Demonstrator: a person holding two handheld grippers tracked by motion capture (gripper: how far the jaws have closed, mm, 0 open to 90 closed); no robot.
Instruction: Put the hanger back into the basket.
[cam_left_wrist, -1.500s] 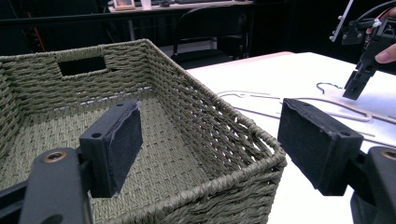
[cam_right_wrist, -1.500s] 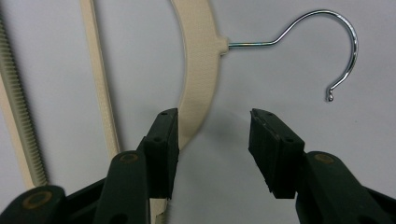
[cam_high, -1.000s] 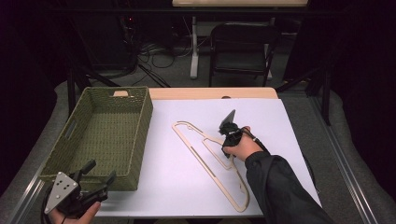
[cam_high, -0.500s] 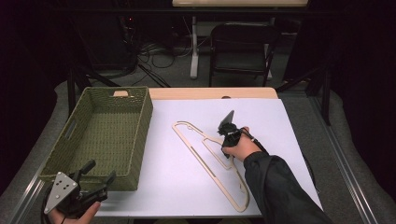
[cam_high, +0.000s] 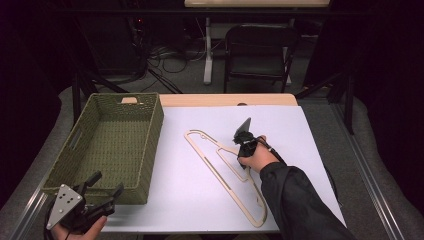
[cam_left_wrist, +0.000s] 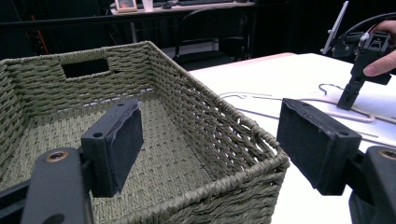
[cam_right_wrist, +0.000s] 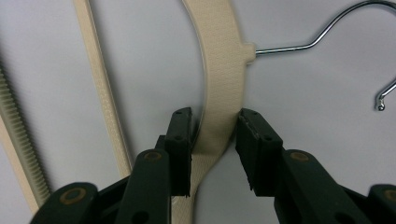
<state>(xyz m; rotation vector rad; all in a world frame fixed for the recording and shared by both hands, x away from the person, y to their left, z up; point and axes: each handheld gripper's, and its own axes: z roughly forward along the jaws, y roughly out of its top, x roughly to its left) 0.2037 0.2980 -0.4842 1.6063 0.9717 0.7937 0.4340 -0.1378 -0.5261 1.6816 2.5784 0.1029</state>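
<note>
A cream-coloured clothes hanger (cam_high: 225, 172) is laid flat on the white sheet (cam_high: 310, 130) that covers the table, to the right of a green woven basket (cam_high: 107, 145). Its metal hook (cam_right_wrist: 322, 37) is seen in the right gripper view, running off from the neck of the hanger toward the upper right of that view. The curved shoulder bar of the hanger (cam_right_wrist: 223, 79) is found between the two black jaws of the right gripper (cam_right_wrist: 214, 140): the left jaw stands on one side of the bar, just beside or touching its edge, while a narrow strip of white sheet is visible between the bar and the right jaw. The jaws are thus set around the bar and parted only a little wider than it; a firm clamp on it is not shown. In the high view the right gripper (cam_high: 245, 142) is pointed down at the upper part of the hanger and is held by a hand (cam_high: 257, 157) in a dark sleeve (cam_high: 300, 200). The left gripper (cam_high: 82, 207) is held low at the near left corner of the table, just beside the near end of the basket. In the left gripper view its jaws are spread wide apart with nothing between them, and the basket's near rim (cam_left_wrist: 224, 182) is seen beyond them, with the right gripper (cam_left_wrist: 359, 60) farther off over the hanger (cam_left_wrist: 327, 109).
</note>
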